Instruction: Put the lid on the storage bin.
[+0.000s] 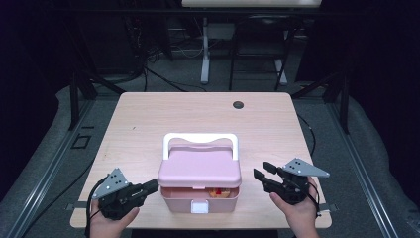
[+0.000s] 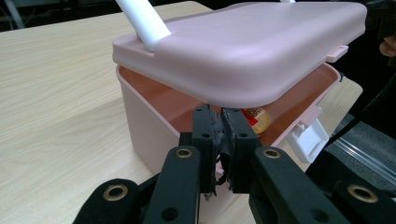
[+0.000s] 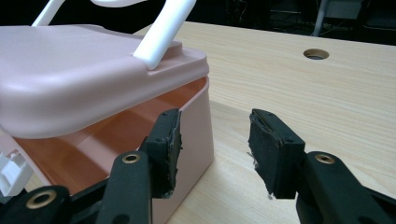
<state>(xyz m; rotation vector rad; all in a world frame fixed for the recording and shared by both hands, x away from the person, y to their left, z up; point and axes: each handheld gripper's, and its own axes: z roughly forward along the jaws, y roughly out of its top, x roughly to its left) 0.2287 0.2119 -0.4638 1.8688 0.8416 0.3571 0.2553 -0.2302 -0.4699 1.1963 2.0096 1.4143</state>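
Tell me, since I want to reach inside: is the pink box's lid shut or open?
Partly open. The lid sits raised at the front, leaving a gap above the pink box rim; its white latch hangs unfastened.

A lab or test room set up for recording. A pale wooden table with a round cable hole (image 1: 238, 104) stands alone on grey carpeted floor (image 1: 59, 144), framed by black metal struts (image 1: 74, 99) and dark surroundings. Behind it, loose black cables (image 1: 148, 69) trail across the floor beneath a white-legged desk (image 1: 204, 49) and a black metal chair frame (image 1: 257, 44)
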